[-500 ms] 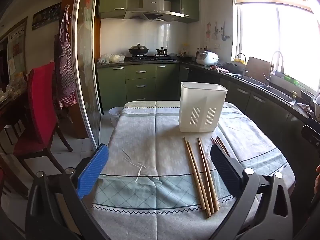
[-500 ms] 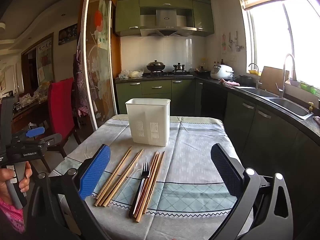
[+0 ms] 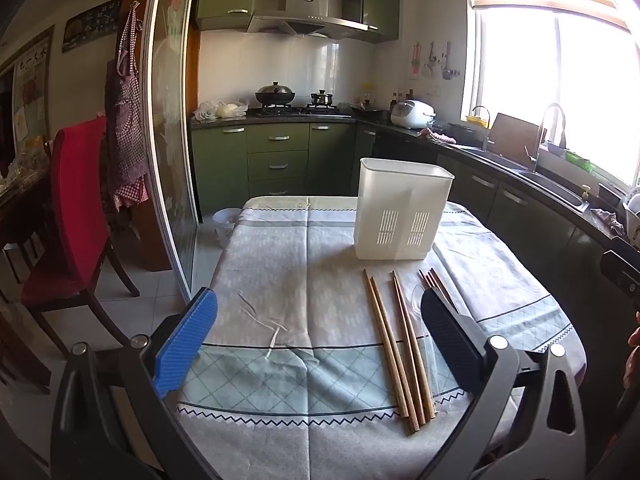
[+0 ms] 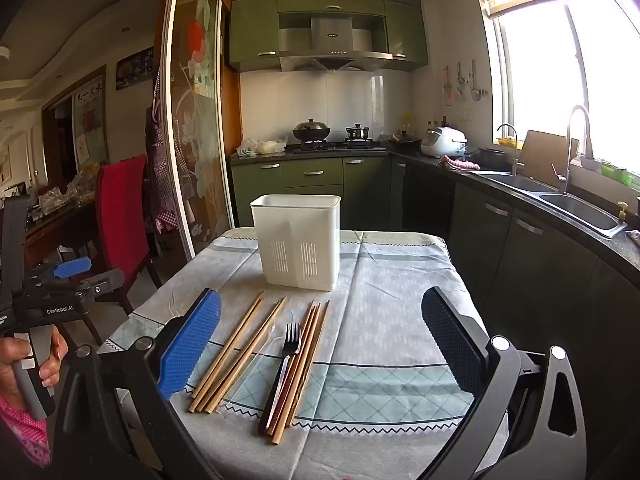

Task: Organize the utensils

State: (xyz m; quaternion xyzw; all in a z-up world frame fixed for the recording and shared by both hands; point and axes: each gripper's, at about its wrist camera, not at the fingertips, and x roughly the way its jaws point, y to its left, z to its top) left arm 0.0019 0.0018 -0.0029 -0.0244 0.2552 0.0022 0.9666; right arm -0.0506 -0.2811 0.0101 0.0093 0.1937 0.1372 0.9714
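Both claws wide, holding nothing: left claw [image 3: 320, 344], right claw [image 4: 320, 344], above the counter's [image 4: 392, 320] near edge. White utensil holder [image 4: 298, 240] upright toward far edge. Chopsticks [image 4: 236, 354] and black fork [image 4: 282, 364] flat near the front edge.

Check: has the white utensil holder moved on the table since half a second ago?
No. In the right wrist view the white utensil holder sits in the same spot relative to the tablecloth's fold line and the light chopsticks in front of it.

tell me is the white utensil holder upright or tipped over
Upright: the white utensil holder stands on its base on the tablecloth, open rim facing up.
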